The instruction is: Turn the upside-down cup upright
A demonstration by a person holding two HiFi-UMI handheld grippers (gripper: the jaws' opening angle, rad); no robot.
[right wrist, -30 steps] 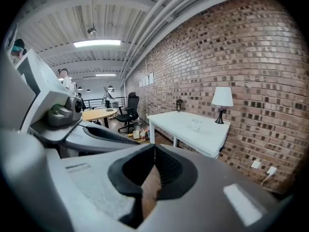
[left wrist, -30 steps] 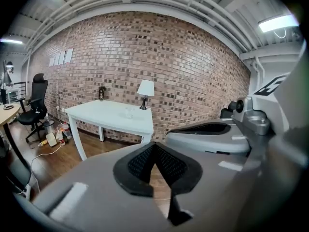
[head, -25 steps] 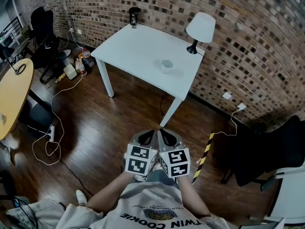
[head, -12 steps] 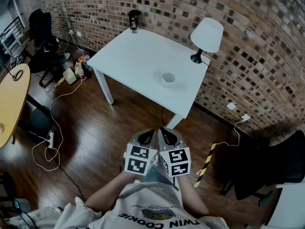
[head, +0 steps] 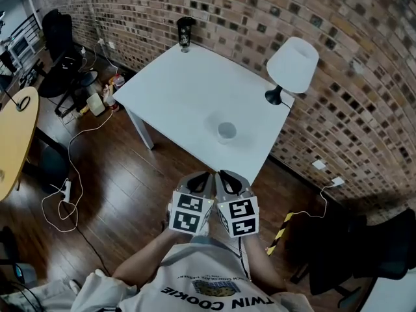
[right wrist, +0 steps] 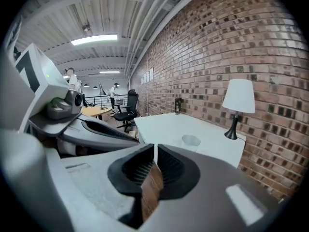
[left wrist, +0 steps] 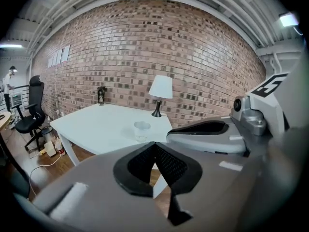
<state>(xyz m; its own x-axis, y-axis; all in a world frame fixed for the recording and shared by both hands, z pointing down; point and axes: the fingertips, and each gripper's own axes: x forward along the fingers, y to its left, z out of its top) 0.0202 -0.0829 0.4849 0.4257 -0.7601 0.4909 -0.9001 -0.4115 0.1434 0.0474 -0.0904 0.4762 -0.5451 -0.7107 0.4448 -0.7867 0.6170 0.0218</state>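
A small translucent cup [head: 226, 132] stands on the white table [head: 175, 96], toward its near right corner. It also shows in the left gripper view [left wrist: 142, 130] and the right gripper view [right wrist: 191, 143]; from here I cannot tell which way up it is. Both grippers are held side by side over the wooden floor, short of the table's near corner. My left gripper [head: 205, 177] is shut with nothing between its pads [left wrist: 155, 144]. My right gripper [head: 225, 175] is shut and empty too [right wrist: 155, 146].
A white lamp [head: 292, 67] stands at the table's right edge against the brick wall, and a dark bottle [head: 185, 32] at its far corner. A round wooden table [head: 14, 135], black office chairs [head: 57, 34] and cables [head: 68, 187] are on the left.
The table and cup have come closer and lower in the head view as the person walks toward them. Both grippers stay together and shut.
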